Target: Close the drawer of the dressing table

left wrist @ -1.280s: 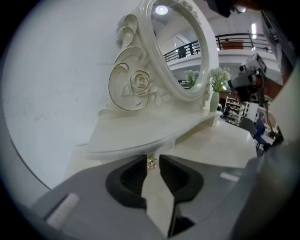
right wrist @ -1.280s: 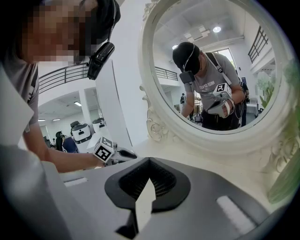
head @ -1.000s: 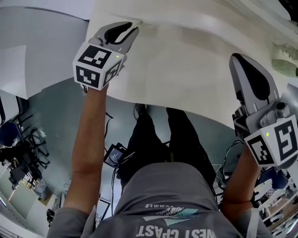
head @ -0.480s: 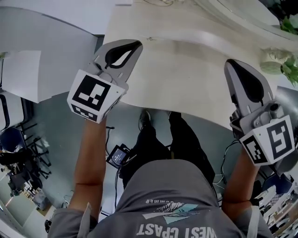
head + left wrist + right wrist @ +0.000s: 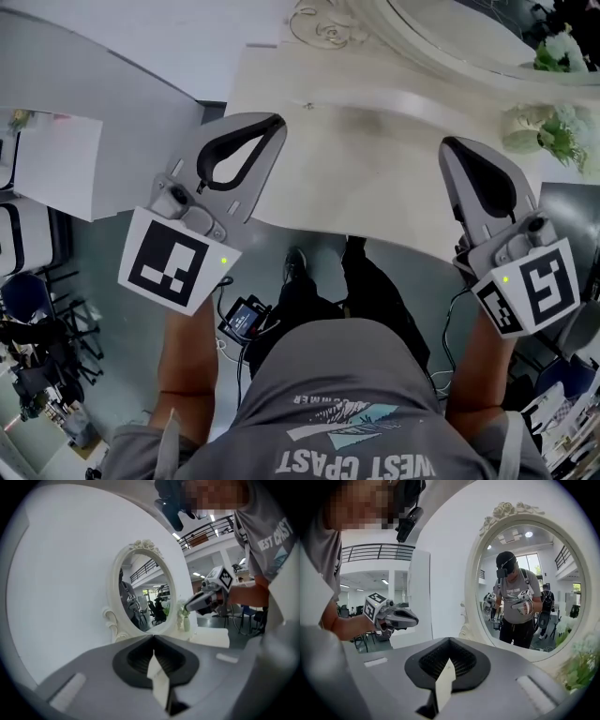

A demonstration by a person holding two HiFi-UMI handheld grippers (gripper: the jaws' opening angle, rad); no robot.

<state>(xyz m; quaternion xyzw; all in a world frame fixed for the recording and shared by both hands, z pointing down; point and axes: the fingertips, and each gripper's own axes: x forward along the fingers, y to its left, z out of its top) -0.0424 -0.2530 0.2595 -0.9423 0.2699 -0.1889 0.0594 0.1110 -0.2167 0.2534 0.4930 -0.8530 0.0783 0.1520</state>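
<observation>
The cream-white dressing table [image 5: 375, 159] lies below me, its curved front edge toward my legs. No drawer front shows in any view; the top hides it. My left gripper [image 5: 277, 120] hovers over the table's front left part, jaws shut and holding nothing. My right gripper [image 5: 449, 143] hangs over the front right part, also shut and holding nothing. In the left gripper view the closed jaws [image 5: 153, 637] point at the oval mirror [image 5: 145, 590], with the right gripper [image 5: 206, 599] beyond. The right gripper view shows its closed jaws [image 5: 449, 640] and the left gripper [image 5: 393, 616].
An oval mirror [image 5: 450, 37] in an ornate white frame stands at the back of the table. A small vase of flowers [image 5: 548, 131] sits at the right end. A white wall panel [image 5: 112, 66] stands left of the table. Cables and a small device [image 5: 246, 319] lie on the floor.
Both grippers have drawn back from the table's far part toward its front edge, the left one farthest. More of the mirror and the flowers has come into the head view.
</observation>
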